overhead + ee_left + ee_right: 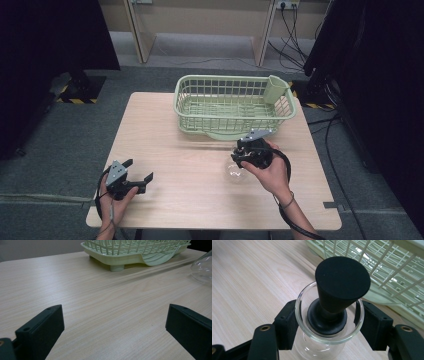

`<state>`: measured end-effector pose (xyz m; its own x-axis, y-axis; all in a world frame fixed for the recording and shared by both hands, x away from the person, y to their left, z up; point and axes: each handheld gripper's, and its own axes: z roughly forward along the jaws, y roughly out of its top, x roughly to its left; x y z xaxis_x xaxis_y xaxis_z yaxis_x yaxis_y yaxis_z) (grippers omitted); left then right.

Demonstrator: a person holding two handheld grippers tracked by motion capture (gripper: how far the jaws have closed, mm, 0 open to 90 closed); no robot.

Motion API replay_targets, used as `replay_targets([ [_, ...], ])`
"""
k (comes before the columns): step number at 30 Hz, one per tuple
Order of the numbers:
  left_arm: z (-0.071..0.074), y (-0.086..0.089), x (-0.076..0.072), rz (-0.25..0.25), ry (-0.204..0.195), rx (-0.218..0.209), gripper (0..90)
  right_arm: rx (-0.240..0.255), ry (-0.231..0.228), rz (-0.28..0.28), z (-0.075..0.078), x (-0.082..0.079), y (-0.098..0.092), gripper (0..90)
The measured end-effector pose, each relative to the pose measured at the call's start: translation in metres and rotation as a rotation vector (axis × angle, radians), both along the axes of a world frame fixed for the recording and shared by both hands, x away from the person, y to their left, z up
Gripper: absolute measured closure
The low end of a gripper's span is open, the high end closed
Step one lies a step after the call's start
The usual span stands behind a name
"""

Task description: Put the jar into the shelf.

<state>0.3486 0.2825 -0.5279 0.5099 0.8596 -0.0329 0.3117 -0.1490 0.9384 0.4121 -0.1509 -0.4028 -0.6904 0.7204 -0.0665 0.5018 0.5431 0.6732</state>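
Note:
A clear glass flask (233, 173) with a round body stands on the wooden table (175, 135) in front of the basket. A black rubber stopper (342, 285) sits in its wide neck (300, 305). My right gripper (240, 161) (329, 325) is shut on that neck, one black pad pressing on each side of the rim. My left gripper (139, 170) (116, 320) rests near the table's front left, open, with bare tabletop between its jaws. In the left gripper view the flask (203, 267) stands far off at the right edge.
A pale green wire-style plastic basket (235, 78) (135, 257) (387, 265) stands at the back of the table, with a green cup holder (276, 89) on its right corner. Dark curtains flank the table; cables run over the floor at the right.

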Motion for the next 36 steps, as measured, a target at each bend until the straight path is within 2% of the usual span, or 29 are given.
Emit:
replay_targets([
  [11,0.0,0.0,0.0,0.001,0.0,-0.003,1.5,0.013,0.006,-0.018,0.004,0.0,-0.001,37.1],
  [23,0.0,0.0,0.0,0.002,-0.001,-0.001,1.5,0.032,-0.032,-0.031,0.025,-0.003,-0.005,37.2],
  [36,0.0,0.0,0.0,0.002,0.001,-0.001,1.5,0.049,-0.074,-0.046,0.05,0.001,-0.006,37.1],
])
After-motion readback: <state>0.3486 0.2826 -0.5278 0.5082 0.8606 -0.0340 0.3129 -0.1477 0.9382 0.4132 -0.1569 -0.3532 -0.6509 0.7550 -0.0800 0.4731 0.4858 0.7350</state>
